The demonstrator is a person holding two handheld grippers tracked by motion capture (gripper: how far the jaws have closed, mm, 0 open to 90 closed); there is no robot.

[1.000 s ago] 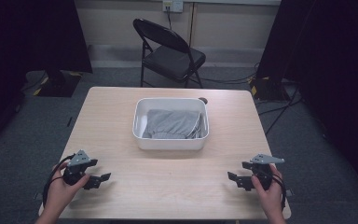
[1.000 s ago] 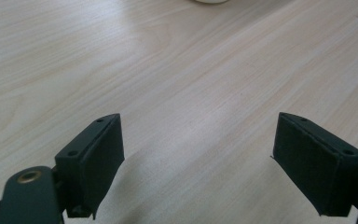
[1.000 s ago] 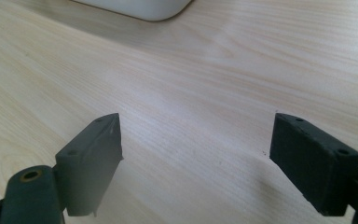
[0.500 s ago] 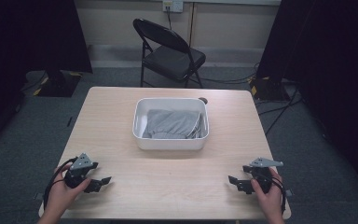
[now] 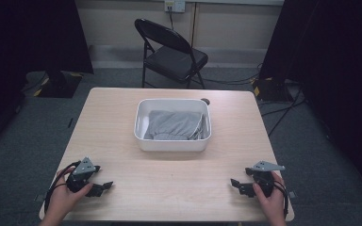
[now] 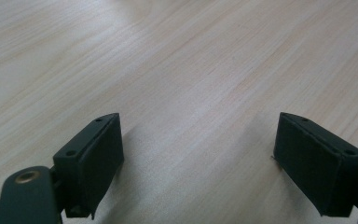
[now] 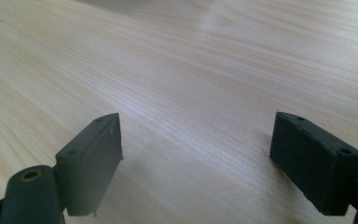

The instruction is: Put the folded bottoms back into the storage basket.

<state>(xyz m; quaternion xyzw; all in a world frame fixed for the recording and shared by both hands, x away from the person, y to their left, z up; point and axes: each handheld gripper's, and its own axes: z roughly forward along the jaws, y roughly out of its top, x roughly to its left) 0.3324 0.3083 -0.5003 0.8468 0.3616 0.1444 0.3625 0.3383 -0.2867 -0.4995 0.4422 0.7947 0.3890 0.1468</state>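
- The grey cloth (image 5: 175, 125) lies bunched inside the white tub (image 5: 172, 144) at the table's middle.
- The left gripper (image 5: 104, 187) and right gripper (image 5: 234, 182) sit well short of the tub, jaws spread, nothing between them.
- Risk: a shallow pinch could drag the tub along, or a jaw could catch its rim.

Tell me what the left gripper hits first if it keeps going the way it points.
Probably the right gripper: the left gripper points across the bare table toward it, passing in front of the white tub.
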